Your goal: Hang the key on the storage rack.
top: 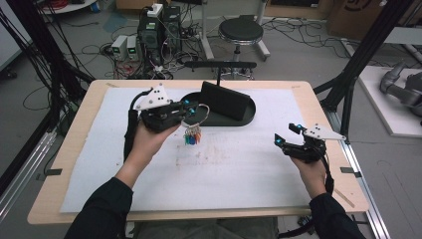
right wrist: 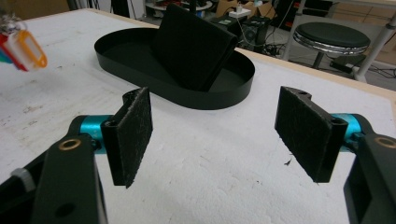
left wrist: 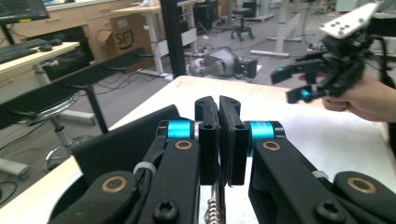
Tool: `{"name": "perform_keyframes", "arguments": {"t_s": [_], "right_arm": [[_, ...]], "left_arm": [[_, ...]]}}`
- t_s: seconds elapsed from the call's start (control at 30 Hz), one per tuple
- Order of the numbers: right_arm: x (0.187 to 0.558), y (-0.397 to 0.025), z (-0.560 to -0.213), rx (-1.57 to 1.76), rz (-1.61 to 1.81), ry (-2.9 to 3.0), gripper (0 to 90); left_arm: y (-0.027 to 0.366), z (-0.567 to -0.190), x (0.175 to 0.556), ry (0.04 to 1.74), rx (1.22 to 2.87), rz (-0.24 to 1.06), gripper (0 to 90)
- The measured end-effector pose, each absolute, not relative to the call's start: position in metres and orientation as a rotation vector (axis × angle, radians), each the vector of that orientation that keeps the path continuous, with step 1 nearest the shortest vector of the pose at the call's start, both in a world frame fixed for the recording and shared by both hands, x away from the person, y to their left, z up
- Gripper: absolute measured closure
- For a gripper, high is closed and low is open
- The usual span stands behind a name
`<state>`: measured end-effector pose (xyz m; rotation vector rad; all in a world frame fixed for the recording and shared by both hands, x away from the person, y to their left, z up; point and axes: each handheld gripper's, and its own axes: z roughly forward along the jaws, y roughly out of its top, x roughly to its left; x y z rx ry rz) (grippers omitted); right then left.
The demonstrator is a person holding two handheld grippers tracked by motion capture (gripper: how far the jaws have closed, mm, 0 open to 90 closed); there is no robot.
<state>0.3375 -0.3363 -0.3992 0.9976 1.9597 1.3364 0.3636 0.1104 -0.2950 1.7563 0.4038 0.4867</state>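
I have the left gripper (top: 191, 110) clamped on a thin metal wire ring (top: 199, 115) that carries a bunch of small coloured plastic key tags (top: 192, 135). The tags hang free below the ring, above the white foam mat (top: 239, 164) and toward the far edge of the tabletop (top: 69, 149), just beside the near rim of the black oval plastic tray (top: 249, 117) with the black folded wallet-like piece (top: 226, 99) standing in it.

My judgement is that this load is very light. The ring itself is stiff but thin and smooth, so it can slip or pivot between the pads, while the tags are loose and will swing and clatter with any quick move. The ring is the place to hold; the tags are too small and floppy for a steady grip. I would move slowly and keep the bunch hanging straight down.

In the left gripper view the jaws are pressed together with almost no gap, and a short length of beaded chain (left wrist: 213, 207) shows beneath them, so the hold looks firm but narrow.

The right gripper (top: 287, 134) hovers near the right edge of the tabletop, well apart from the bunch. In the right gripper view its jaws stand wide, holding and touching nothing, facing the tray.
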Motion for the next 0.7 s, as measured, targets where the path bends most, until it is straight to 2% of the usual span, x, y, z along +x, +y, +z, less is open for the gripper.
{"name": "perform_keyframes", "arguments": {"t_s": [0.7], "right_arm": [[0.337, -0.338, -0.398, 1.003, 1.356, 1.943, 28.0]], "left_arm": [[0.114, -0.272, 0.421, 0.554, 1.704, 0.561, 86.5]]}}
